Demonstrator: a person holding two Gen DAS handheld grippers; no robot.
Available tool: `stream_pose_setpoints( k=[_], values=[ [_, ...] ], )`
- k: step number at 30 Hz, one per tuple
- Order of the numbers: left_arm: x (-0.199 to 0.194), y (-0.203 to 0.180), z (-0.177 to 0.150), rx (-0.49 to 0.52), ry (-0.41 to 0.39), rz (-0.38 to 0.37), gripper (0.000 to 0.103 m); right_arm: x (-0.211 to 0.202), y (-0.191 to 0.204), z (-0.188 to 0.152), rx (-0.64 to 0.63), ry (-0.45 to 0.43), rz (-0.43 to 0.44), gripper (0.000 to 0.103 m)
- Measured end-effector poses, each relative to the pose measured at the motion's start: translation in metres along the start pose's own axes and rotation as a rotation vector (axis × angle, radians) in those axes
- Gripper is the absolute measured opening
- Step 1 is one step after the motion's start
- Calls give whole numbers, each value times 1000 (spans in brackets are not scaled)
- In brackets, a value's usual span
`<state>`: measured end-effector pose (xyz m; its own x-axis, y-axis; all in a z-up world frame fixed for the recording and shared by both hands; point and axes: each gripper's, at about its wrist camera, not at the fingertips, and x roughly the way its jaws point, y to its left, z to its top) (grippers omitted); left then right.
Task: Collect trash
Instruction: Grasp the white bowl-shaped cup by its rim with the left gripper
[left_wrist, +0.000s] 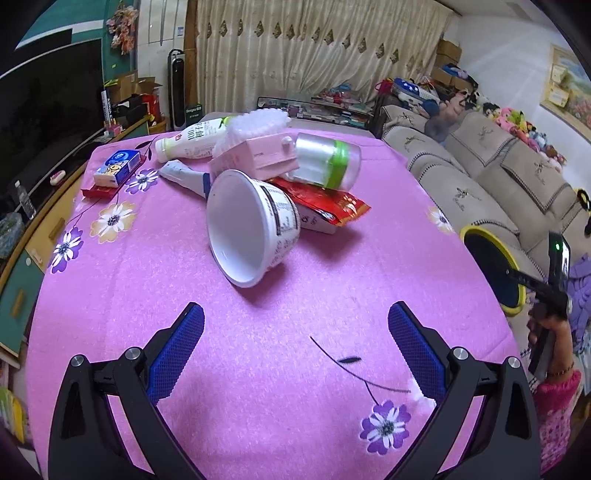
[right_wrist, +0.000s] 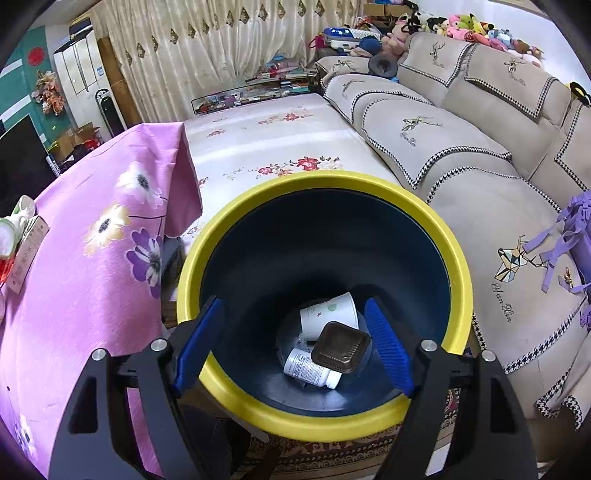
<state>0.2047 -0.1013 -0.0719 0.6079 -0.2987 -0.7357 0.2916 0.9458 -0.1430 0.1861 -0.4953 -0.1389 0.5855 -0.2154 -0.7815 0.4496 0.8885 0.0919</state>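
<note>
A pink flowered cloth (left_wrist: 280, 369) covered the bench, one corner (right_wrist: 184, 177) hanging over the edge beside a white flowered surface (right_wrist: 266, 136). A beige sofa (right_wrist: 461, 155) with houndstooth-edged covers ran along the right side, soft toys (right_wrist: 476, 27) lined up on its back and a purple fringed cloth (right_wrist: 569, 240) lying on a seat. Cream patterned curtains (left_wrist: 314, 48) hung across the far wall, with a black tower fan (left_wrist: 176, 88) standing to their left, cardboard boxes (left_wrist: 133, 86) near it, and a dark television screen (left_wrist: 48, 99) along the left wall.
</note>
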Motion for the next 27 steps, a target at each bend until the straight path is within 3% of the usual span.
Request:
stream_pose_setpoints(
  k=[8,14,21,25,27],
  values=[
    [28,13,27,11,-9,14,98,-8,9,-4,-30,-10,20,75],
    [49,17,41,-4,-2,-32,97,-5,13,-7,-43,-1,21,75],
    [66,17,44,36,42,-31,69,-3,12,-8,-44,4,28,75],
    [72,20,41,20,69,-69,53,0,13,-9,-44,6,36,75],
    [73,20,41,31,69,-65,36,2,14,-10,-45,10,40,75]
  ],
)
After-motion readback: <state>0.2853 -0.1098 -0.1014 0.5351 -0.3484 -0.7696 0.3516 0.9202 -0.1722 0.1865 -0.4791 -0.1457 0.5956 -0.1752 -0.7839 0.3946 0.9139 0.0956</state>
